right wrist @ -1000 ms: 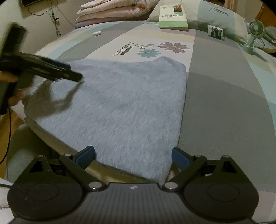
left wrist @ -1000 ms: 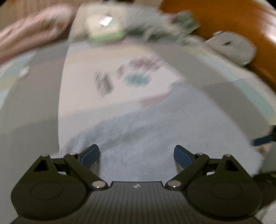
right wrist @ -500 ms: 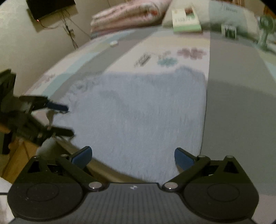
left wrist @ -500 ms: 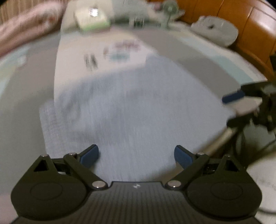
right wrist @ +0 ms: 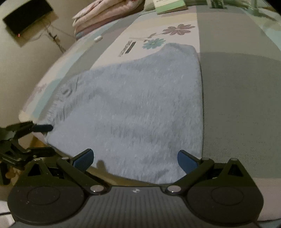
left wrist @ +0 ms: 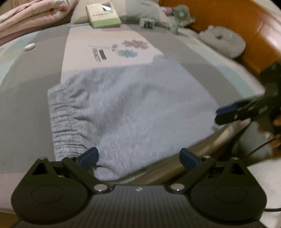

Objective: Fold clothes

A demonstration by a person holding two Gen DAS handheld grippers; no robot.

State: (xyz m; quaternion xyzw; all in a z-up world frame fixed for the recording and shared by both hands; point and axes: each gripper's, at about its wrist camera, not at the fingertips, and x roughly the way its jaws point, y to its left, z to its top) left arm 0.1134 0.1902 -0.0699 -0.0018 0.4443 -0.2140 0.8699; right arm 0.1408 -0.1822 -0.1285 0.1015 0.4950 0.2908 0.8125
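Left gripper (left wrist: pixel 138 157): blue-padded jaws spread apart, empty, over the near edge of the light grey-blue fleece garment (left wrist: pixel 133 108). Right gripper (right wrist: pixel 134 160): jaws likewise apart, empty, at the opposite near corner. The garment lies flat on the grey-and-pastel patchwork bedspread (right wrist: pixel 237 98); its near hem overhangs the bed edge, partly hidden. Gathered elastic waistband (left wrist: pixel 65 122) at left. Farther: green-white book (left wrist: pixel 103 14), small green fan (left wrist: pixel 180 14), blurred.

It was a home bedroom: a bed (left wrist: pixel 219 70) with a flower-printed patchwork sheet, a folded pink quilt (left wrist: pixel 29 15), a pillow (left wrist: pixel 144 12), and a wooden headboard (left wrist: pixel 228 19).
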